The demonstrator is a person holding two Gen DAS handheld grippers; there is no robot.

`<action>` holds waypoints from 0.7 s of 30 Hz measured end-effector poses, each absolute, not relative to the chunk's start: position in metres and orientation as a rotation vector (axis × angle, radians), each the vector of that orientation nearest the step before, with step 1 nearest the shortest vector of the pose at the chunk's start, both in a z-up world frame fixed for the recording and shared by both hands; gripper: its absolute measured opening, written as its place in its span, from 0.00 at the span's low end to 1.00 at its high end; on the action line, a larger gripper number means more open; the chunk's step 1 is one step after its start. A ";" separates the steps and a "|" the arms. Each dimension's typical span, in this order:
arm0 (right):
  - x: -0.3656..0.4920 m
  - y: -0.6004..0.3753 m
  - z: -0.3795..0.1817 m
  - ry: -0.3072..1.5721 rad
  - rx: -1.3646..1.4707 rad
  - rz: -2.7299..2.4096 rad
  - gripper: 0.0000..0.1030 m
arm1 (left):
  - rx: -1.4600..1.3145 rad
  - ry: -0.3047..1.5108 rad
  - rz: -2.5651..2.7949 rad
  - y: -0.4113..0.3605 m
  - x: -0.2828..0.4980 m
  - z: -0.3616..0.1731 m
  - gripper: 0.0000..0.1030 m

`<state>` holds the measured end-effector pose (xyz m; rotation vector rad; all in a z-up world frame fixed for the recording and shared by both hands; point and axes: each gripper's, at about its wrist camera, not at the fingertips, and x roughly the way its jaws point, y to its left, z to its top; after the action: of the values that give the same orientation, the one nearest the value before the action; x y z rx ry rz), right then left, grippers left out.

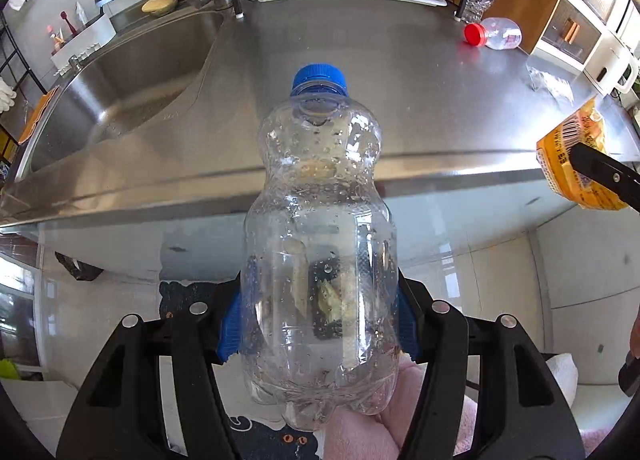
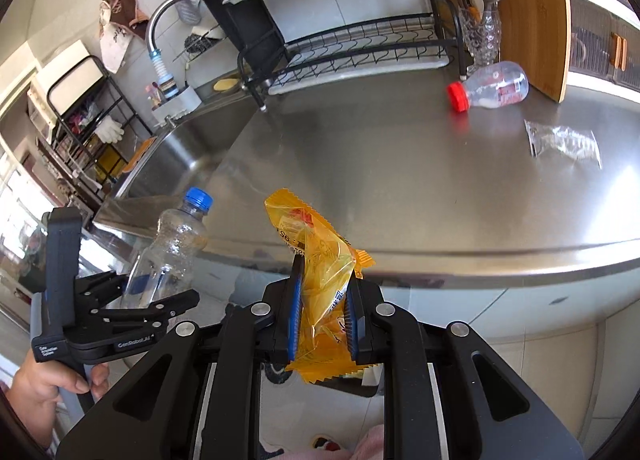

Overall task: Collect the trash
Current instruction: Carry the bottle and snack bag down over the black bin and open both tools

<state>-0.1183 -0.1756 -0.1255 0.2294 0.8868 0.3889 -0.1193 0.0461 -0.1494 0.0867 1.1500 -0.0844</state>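
My left gripper [image 1: 318, 312] is shut on a clear plastic bottle with a blue cap [image 1: 320, 244], held in front of the steel counter's front edge; it also shows in the right wrist view [image 2: 168, 252]. My right gripper [image 2: 323, 300] is shut on a crumpled yellow snack wrapper [image 2: 320, 260], also off the counter's front edge; the wrapper shows at the right of the left wrist view [image 1: 576, 164]. On the counter a clear bottle with a red cap [image 2: 492, 90] lies on its side at the back right. A clear plastic wrapper [image 2: 564, 142] lies flat nearer the right edge.
The steel counter [image 2: 400, 180] holds a sink [image 1: 132, 84] at the left and a black dish rack [image 2: 352, 48] at the back. A glass utensil holder [image 2: 482, 32] and a wooden board [image 2: 520, 12] stand behind the red-capped bottle. Cabinet fronts lie below the counter edge.
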 end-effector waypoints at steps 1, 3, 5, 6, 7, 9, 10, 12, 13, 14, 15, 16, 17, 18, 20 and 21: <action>-0.125 -0.171 -0.131 0.901 0.226 0.389 0.18 | 0.087 1.155 -0.086 0.049 -0.129 -0.152 0.56; -0.136 -0.164 -0.144 0.932 0.220 0.387 0.18 | 0.101 1.170 -0.083 0.053 -0.148 -0.161 0.56; -0.146 -0.157 -0.158 0.967 0.222 0.385 0.18 | 0.103 1.190 -0.082 0.059 -0.162 -0.171 0.56; -0.150 -0.153 -0.166 0.983 0.221 0.382 0.18 | 0.100 1.203 -0.086 0.061 -0.168 -0.178 0.56; -0.154 -0.151 -0.173 0.999 0.220 0.379 0.18 | 0.098 1.218 -0.090 0.062 -0.175 -0.186 0.56; -0.159 -0.146 -0.190 1.035 0.215 0.373 0.18 | 0.096 1.243 -0.099 0.065 -0.187 -0.202 0.56; -0.161 -0.144 -0.200 1.053 0.212 0.370 0.18 | 0.092 1.258 -0.107 0.066 -0.190 -0.212 0.56; -0.164 -0.141 -0.218 1.089 0.213 0.359 0.18 | 0.084 1.291 -0.123 0.067 -0.195 -0.231 0.56; -0.165 -0.141 -0.229 1.106 0.219 0.353 0.18 | 0.086 1.308 -0.129 0.067 -0.197 -0.242 0.56; -0.166 -0.141 -0.239 1.120 0.221 0.347 0.18 | 0.086 1.324 -0.133 0.066 -0.197 -0.252 0.56; -0.166 -0.141 -0.249 1.136 0.225 0.340 0.18 | 0.081 1.342 -0.140 0.067 -0.198 -0.263 0.56; -0.165 -0.141 -0.260 1.155 0.236 0.335 0.18 | 0.079 1.353 -0.146 0.067 -0.198 -0.273 0.56; -0.164 -0.142 -0.270 1.169 0.246 0.332 0.18 | 0.079 1.361 -0.149 0.068 -0.197 -0.283 0.56; -0.163 -0.141 -0.280 1.181 0.250 0.328 0.18 | 0.074 1.367 -0.154 0.069 -0.194 -0.291 0.56; -0.157 -0.139 -0.298 1.196 0.253 0.326 0.18 | 0.070 1.372 -0.165 0.069 -0.188 -0.309 0.56; -0.154 -0.137 -0.307 1.203 0.249 0.325 0.18 | 0.078 1.371 -0.169 0.069 -0.185 -0.317 0.56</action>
<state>-0.1542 -0.1371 -0.3071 0.2492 1.2025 0.3255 -0.1852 0.0685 -0.3171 0.0783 1.3712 -0.1694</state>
